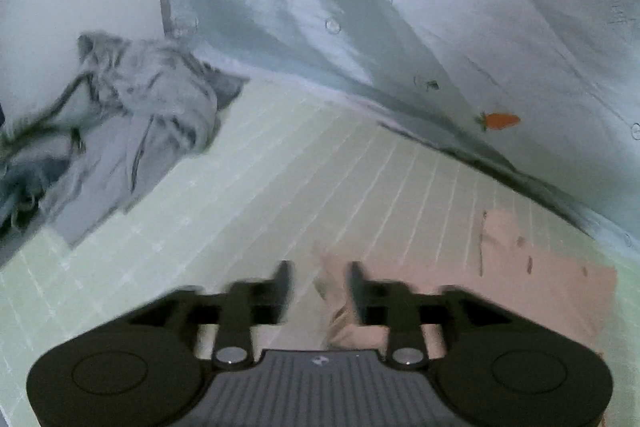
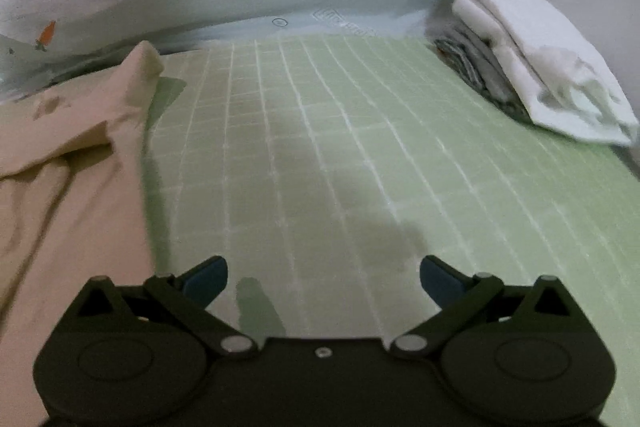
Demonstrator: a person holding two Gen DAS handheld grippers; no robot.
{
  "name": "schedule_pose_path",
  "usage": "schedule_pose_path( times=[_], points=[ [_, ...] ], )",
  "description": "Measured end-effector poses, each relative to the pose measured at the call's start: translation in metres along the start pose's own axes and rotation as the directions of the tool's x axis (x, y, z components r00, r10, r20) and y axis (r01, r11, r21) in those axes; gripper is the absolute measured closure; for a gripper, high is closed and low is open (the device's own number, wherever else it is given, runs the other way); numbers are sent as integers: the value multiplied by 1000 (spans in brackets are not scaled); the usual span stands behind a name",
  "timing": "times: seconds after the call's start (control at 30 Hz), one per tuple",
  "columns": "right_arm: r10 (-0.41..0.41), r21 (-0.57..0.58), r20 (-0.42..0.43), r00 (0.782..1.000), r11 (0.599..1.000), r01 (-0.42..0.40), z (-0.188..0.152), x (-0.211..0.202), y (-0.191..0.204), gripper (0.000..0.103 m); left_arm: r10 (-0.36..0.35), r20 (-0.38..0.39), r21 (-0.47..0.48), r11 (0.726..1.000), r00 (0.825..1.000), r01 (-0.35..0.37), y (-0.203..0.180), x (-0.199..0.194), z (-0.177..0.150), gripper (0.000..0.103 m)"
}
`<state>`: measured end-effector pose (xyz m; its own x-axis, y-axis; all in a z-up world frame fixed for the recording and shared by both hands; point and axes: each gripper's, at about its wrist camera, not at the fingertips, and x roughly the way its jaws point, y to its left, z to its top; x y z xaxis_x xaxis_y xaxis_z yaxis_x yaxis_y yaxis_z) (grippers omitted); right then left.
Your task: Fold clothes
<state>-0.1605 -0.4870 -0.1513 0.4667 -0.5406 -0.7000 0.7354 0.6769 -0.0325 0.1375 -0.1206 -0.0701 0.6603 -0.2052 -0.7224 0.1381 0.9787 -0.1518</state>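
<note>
Left wrist view: to the far left of the left gripper (image 1: 318, 287) lies a crumpled grey garment heap (image 1: 132, 115), unfolded, on the pale green grid-lined mat (image 1: 248, 195). Left gripper jaws stand about half apart, nothing pinched; a pink fabric edge (image 1: 340, 311) shows in the gap close to the right finger, contact hard to tell in the blur. The flat pale pink garment (image 1: 540, 287) spreads to its right, with the carrot-print grey-white bedsheet (image 1: 400, 7) rising ahead and right.

Right wrist view: the same pink garment (image 2: 60, 155) lies left of the right gripper (image 2: 324, 277), one corner raised at the far end. Right gripper jaws are wide apart and empty, hanging over bare mat (image 2: 320, 131). Far right ahead sits a stack of folded clothes, white on top, grey beneath (image 2: 532, 59).

Step, as judged: pink garment partway through folding, both grippers free of it, likely between grasps. Next move probably calls for closing on a pink edge or corner and carrying it across.

Room: wide open mat between pink garment and stack; sheet wall bounds the far side; the grey heap crowds the left side.
</note>
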Motion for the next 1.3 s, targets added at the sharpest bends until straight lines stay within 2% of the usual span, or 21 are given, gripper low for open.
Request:
schedule_pose_path(
  times=[0.03, 0.1, 0.2, 0.27, 0.37, 0.4, 0.47, 0.53, 0.57, 0.7, 0.87, 0.97, 1.07, 1.1, 1.13, 1.2, 1.23, 1.27, 1.3],
  points=[
    [3, 1, 0, 1000, 1000, -3, -5, -8, 2, 0, -22, -18, 10, 1000, 1000, 23, -1, -3, -8, 47],
    [10, -4, -3, 1000, 1000, -10, -15, -20, 6, 0, -67, -84, 69, 995, 994, 73, -14, -6, -28, 38],
    [43, -2, 1, 999, 999, -43, -25, -33, 12, 0, -121, -185, 198, 967, 975, 158, -41, -11, -64, 34],
    [75, -8, -10, 997, 997, -75, -32, -37, 16, 0, -145, -243, 296, 930, 959, 216, -59, -15, -90, 28],
    [119, -22, -34, 992, 993, -119, -41, -38, 23, 0, -148, -330, 442, 848, 932, 291, -82, -21, -130, 28],
    [126, -32, -42, 991, 991, -127, -45, -39, 25, 0, -138, -344, 477, 826, 929, 299, -87, -25, -142, 28],
    [134, -51, -53, 990, 989, -136, -53, -40, 28, 0, -118, -362, 518, 799, 925, 305, -91, -33, -160, 27],
    [138, -56, -56, 989, 988, -141, -58, -43, 28, 0, -104, -380, 527, 792, 919, 308, -88, -36, -171, 26],
    [140, -55, -57, 989, 988, -143, -60, -44, 27, 0, -98, -385, 522, 797, 918, 304, -86, -37, -175, 24],
    [136, -65, -79, 988, 988, -141, -61, -46, 25, 0, -77, -412, 453, 847, 908, 277, -75, -33, -179, 15],
    [148, -76, -99, 984, 985, -155, -63, -49, 26, 2, -46, -385, 454, 860, 922, 232, -75, -26, -181, 0],
    [177, -96, -85, 981, 978, -185, -65, -55, 28, 16, -55, -393, 424, 875, 918, 234, -70, -24, -180, 0],
    [214, -115, -76, 974, 968, -222, -66, -61, 32, 43, -59, -382, 432, 871, 922, 235, -69, -26, -181, 0],
    [229, -117, -78, 970, 965, -237, -65, -63, 35, 58, -61, -379, 433, 870, 923, 235, -69, -26, -181, 0],
    [243, -117, -81, 967, 961, -251, -65, -64, 37, 63, -62, -376, 433, 870, 925, 235, -69, -26, -182, 0],
    [262, -105, -90, 961, 957, -271, -64, -65, 41, 82, -68, -376, 430, 870, 924, 239, -68, -26, -182, 0],
    [271, -98, -95, 958, 955, -280, -63, -66, 43, 87, -71, -377, 429, 870, 923, 243, -67, -26, -181, 0],
    [279, -89, -100, 955, 953, -288, -63, -67, 44, 96, -75, -377, 429, 869, 923, 246, -66, -26, -181, 0],
    [273, -86, -95, 957, 956, -282, -63, -68, 45, 97, -78, -375, 432, 867, 924, 249, -66, -26, -181, 0]
  ],
)
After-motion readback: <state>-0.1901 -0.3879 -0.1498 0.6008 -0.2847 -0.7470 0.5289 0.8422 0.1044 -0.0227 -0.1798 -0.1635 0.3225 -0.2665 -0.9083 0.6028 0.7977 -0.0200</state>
